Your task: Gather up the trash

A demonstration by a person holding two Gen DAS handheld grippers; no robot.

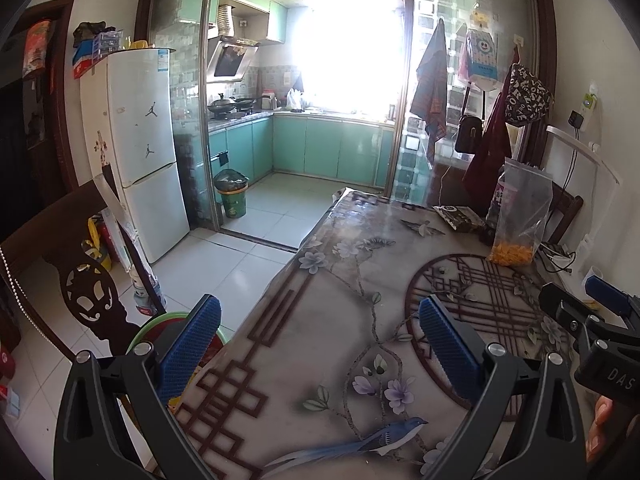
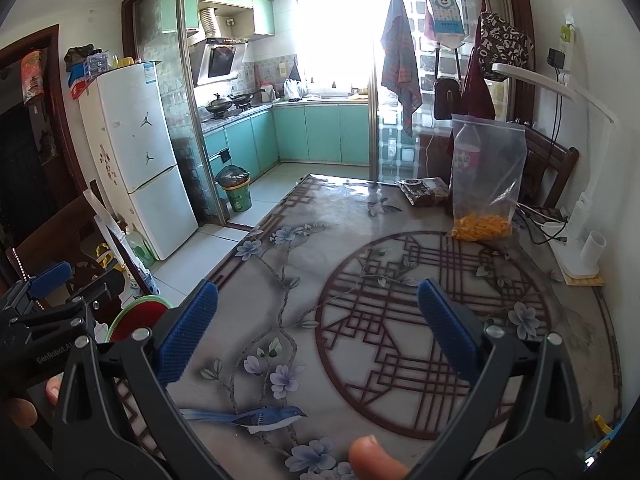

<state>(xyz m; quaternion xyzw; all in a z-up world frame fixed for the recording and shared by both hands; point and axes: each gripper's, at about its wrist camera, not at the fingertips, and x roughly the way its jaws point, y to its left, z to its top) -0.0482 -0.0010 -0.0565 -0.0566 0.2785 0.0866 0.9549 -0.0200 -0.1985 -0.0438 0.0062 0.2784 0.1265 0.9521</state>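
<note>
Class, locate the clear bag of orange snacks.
The clear bag of orange snacks stands at the table's far right, beside a dark packet.

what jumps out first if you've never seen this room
The table fills the foreground with its flower, bird and lattice-circle print. At its far right stands a clear bag with orange pieces at the bottom. Both the left gripper and right gripper hang open over it, holding nothing.
</note>
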